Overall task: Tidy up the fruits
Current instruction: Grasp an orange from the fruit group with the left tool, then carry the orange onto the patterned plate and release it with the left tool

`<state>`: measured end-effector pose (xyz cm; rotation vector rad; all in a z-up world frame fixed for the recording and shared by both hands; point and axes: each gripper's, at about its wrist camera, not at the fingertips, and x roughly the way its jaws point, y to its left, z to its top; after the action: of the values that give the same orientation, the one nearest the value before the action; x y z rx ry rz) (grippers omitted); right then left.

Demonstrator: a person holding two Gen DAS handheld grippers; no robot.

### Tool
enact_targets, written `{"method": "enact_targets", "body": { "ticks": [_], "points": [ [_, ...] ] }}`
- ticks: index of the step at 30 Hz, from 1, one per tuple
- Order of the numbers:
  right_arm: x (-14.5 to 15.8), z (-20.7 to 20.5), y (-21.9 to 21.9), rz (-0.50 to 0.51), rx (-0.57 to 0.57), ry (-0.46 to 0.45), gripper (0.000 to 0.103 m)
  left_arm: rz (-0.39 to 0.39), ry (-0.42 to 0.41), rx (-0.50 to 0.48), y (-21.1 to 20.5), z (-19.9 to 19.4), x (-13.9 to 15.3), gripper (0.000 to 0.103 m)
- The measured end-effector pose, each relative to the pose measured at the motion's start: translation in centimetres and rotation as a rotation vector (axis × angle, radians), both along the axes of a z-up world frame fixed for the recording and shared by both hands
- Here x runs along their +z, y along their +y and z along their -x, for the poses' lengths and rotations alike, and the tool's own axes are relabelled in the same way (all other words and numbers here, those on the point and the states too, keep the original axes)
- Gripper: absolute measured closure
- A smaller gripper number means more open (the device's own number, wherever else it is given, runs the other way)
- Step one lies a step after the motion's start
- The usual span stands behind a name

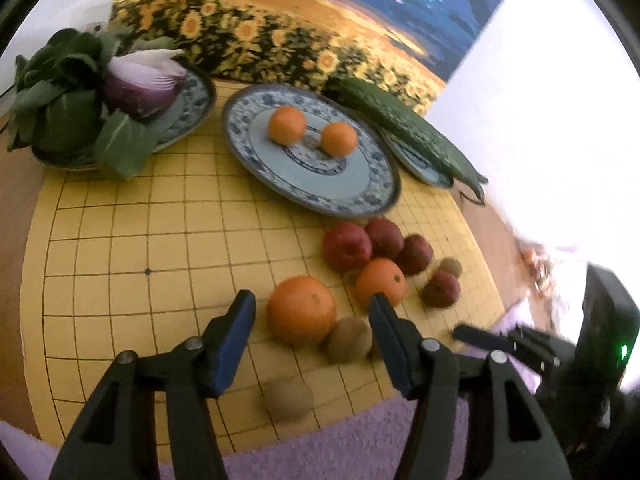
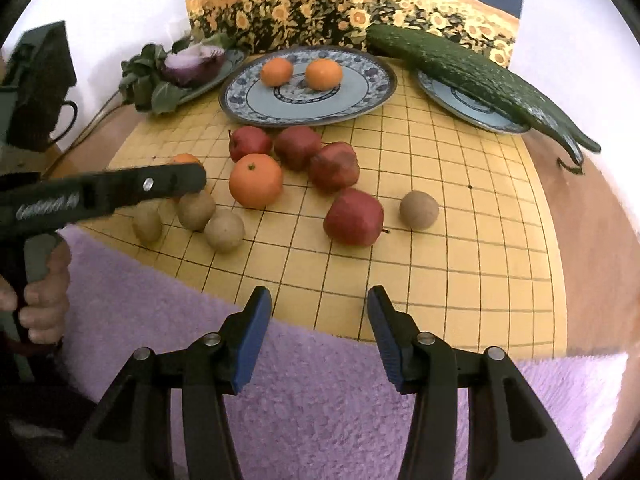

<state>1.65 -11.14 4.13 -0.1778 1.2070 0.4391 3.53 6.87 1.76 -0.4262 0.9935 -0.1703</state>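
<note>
With both jaws apart and empty, the left gripper [image 1: 312,340] should straddle the near orange [image 1: 301,309] at lower centre squarely before closing, avoiding the touching kiwi [image 1: 347,339], while the right gripper [image 2: 319,332] waits empty.

Soft light, blown-out walls, fisheye-warped edges.

I'm looking into a home: a sunflower painting [image 2: 352,4] is leaning at the top, patterned plates [image 2: 376,92] and a Go board [image 2: 440,264] below.
</note>
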Motion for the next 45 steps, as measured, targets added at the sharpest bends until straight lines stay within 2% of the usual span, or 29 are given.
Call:
{"method": "enact_targets", "body": {
  "ticks": [2, 3, 10, 17, 22, 26, 33, 40, 43, 45],
  "points": [
    [0.1, 0.0, -0.6, -0.021, -0.018, -0.001, 0.052, -0.013, 0.01, 0.008, -0.1, -0.3, -0.1, 0.065],
    [0.2, 0.0, -0.7, -0.034, -0.027, -0.007, 0.052, -0.028, 0.01, 0.003, -0.2, -0.3, -0.2, 0.067],
    [1.7, -1.4, 0.7, -0.124, -0.041, -0.042, 0.052, -0.078, -0.015, -0.004, -0.7, 0.1, 0.2, 0.068],
    [2.0, -3.5, 3.9, -0.084, 0.006, -0.083, 0.052, -0.083, 0.002, -0.006, -0.3, -0.3, 0.3, 0.068],
    [1.2, -4.7, 5.9, -0.022, 0.046, -0.048, 0.056, -0.071, 0.01, 0.008, 0.2, -0.2, 0.1, 0.069],
    [0.7, -5.4, 7.2, 0.081, 0.059, -0.035, 0.06, -0.065, 0.016, 0.02, 0.8, -0.2, 0.1, 0.069],
    [0.1, -7.1, 8.8, 0.17, 0.08, 0.062, 0.06, -0.061, 0.03, 0.033, 2.0, -0.4, 0.1, 0.069],
    [-0.5, -8.2, 10.2, 0.2, 0.114, 0.119, 0.06, -0.048, 0.04, 0.044, 2.7, -0.5, 0.1, 0.069],
    [-1.0, -8.4, 9.9, 0.149, 0.115, 0.166, 0.07, -0.046, 0.037, 0.037, 2.6, -0.4, 0.1, 0.068],
    [-1.1, -8.0, 9.8, 0.135, 0.117, 0.152, 0.07, -0.054, 0.034, 0.028, 2.2, -0.4, 0.2, 0.069]
  ]
}}
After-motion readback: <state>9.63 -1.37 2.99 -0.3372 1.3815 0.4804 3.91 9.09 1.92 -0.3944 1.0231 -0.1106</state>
